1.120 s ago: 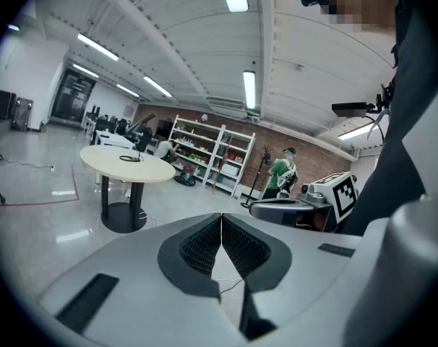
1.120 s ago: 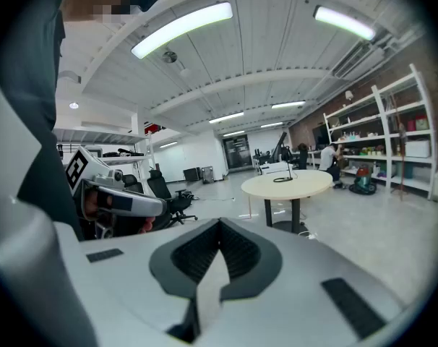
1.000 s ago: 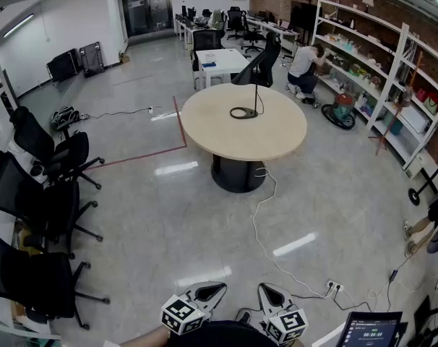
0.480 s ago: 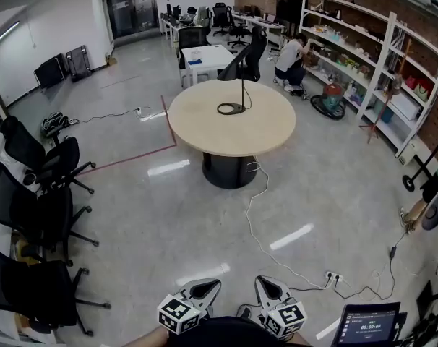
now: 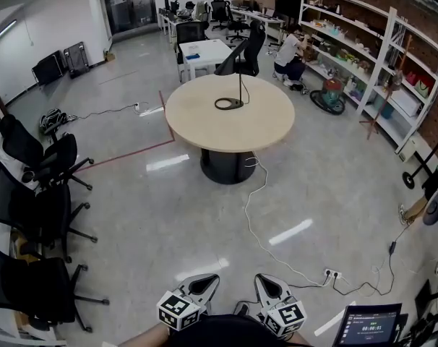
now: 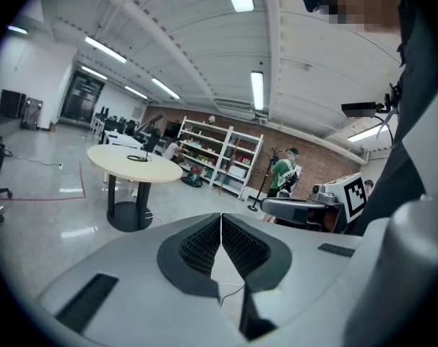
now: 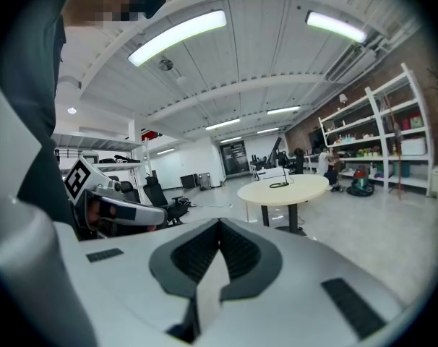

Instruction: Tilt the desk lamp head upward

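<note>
The black desk lamp [image 5: 228,103] stands on a round beige table [image 5: 230,125] far across the room, its ring base flat and its long head slanting up to the left. Both grippers are low at the person's body, well short of the table. My left gripper [image 5: 207,283] is shut with nothing between its jaws, and so is my right gripper [image 5: 265,283]. From the left gripper view the lamp [image 6: 137,158] shows small on the table [image 6: 127,168], beyond the shut left gripper [image 6: 220,231]. The right gripper view shows the same lamp [image 7: 279,185] beyond the shut right gripper [image 7: 219,243].
Black office chairs [image 5: 38,208] line the left side. A white cable [image 5: 255,215] runs over the floor from the table to a power strip [image 5: 333,273]. Shelves [image 5: 363,42] fill the right wall, where a person [image 5: 290,53] crouches. A screen [image 5: 367,327] sits at the bottom right.
The head view has shifted slightly, so the table and lamp sit a little further left and higher. Both grippers stay shut in the same place.
</note>
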Demonstrator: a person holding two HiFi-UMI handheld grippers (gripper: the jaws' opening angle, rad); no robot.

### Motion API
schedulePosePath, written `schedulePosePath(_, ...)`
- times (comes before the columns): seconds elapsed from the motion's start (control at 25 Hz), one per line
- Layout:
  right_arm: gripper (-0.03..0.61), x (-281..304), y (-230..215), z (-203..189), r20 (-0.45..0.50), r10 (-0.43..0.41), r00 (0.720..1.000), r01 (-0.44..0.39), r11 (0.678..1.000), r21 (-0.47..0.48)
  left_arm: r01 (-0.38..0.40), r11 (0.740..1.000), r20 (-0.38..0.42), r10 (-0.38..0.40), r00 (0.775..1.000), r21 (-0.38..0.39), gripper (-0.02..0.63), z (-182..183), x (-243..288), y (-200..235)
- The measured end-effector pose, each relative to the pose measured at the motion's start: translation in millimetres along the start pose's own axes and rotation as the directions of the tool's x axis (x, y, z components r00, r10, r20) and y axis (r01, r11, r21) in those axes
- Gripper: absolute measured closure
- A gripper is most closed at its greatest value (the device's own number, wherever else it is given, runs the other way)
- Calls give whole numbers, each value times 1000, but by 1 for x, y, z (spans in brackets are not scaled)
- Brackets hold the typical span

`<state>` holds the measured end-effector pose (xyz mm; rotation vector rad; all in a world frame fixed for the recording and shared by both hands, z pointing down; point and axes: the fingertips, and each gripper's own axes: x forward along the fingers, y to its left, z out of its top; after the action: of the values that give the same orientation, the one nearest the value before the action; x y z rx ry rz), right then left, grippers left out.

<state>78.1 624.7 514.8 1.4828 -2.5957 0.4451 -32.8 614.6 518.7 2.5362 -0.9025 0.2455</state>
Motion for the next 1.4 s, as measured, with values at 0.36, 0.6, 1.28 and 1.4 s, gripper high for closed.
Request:
schedulePosePath(0.36, 575, -31, -48, -6, -5, -40, 999, 40, 999, 8, 9, 1000, -13, -9, 1000, 23, 609, -6, 37, -38)
schedulePosePath(0.6, 575, -21, -50, -15, -30, 37, 999, -37, 999, 25, -62, 998, -15, 62, 998, 5, 609, -12, 35, -39)
schedulePosePath(1.28, 575, 112, -51, 19, -59, 67, 996, -68, 998, -12, -70, 997, -3, 70, 998, -42, 609, 35, 54, 86)
schedulePosePath(1.4, 575, 140, -47, 22, -63, 42, 997, -43, 999, -9, -55, 998, -10, 54, 998, -39, 609, 43, 56, 116)
